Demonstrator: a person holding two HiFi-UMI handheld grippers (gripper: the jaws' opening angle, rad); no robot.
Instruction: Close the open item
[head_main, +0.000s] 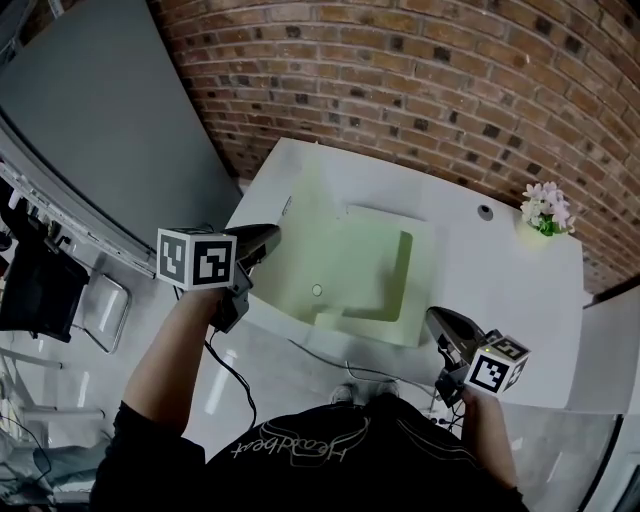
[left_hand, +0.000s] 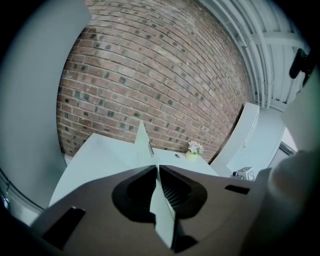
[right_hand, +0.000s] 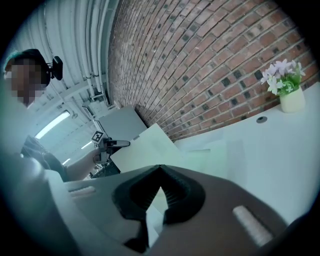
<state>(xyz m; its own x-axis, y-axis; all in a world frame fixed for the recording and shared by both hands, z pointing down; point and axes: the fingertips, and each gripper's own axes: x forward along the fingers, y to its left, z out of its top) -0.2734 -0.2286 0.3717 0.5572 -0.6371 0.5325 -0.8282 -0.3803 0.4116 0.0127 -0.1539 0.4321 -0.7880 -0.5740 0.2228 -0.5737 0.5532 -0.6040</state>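
Looking down, we see a white table (head_main: 510, 300) with a pale green box (head_main: 375, 275) at its middle, its lid (head_main: 310, 230) raised. Our left gripper (head_main: 270, 235) pinches the lid's left edge. Our right gripper (head_main: 433, 316), jaws pressed together on nothing, hovers near the box's corner.

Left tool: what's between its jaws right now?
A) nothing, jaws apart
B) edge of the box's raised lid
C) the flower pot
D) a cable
B: the left gripper view shows the left tool shut on a thin pale panel that runs up into the raised lid of the box.
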